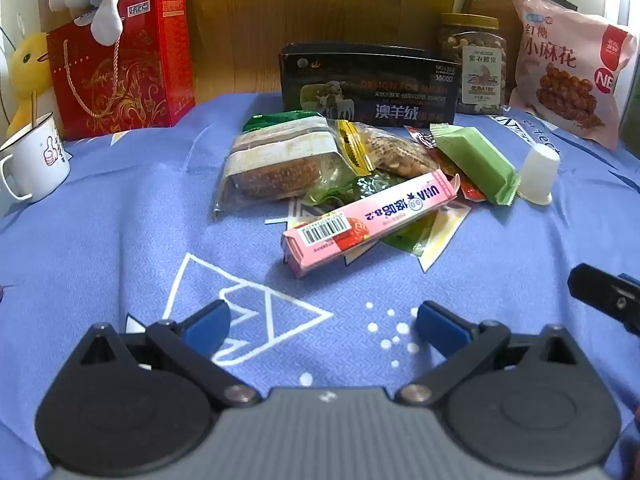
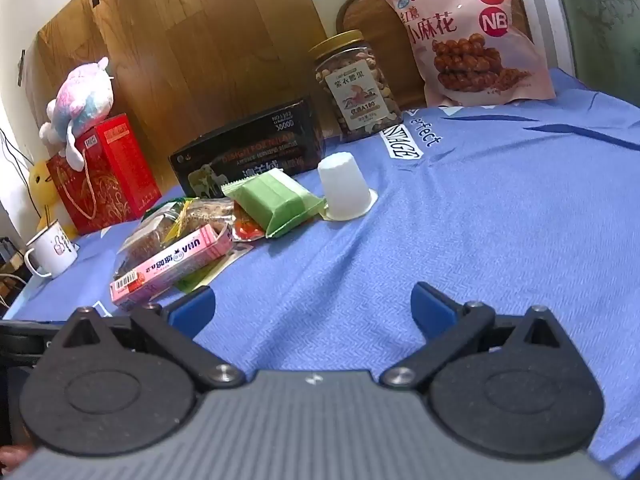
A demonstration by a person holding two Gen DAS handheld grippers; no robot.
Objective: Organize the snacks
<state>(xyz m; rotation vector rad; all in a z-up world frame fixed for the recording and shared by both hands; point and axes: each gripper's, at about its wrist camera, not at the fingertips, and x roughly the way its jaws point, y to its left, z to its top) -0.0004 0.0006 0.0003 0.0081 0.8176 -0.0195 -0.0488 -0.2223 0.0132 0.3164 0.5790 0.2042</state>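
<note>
While both grippers gape, snack pile [image 1: 340, 176] untouched

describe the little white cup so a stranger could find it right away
Start at the black box at the back of the blue cloth. In front of it lies the snack pile; the white cup stands upside down beside the green wrapped bar, the only plain unprinted item.

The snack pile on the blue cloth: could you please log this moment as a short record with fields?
surface: blue cloth
pile front: pink strawberry candy box, lying across other packets
pile left: clear-wrapped bread
pile right: green wafer packet
beside pile: white plastic cup, upside down
back row: black box, nut jar, pink twist-snack bag
left gripper: open, empty
right gripper: open, empty
</note>
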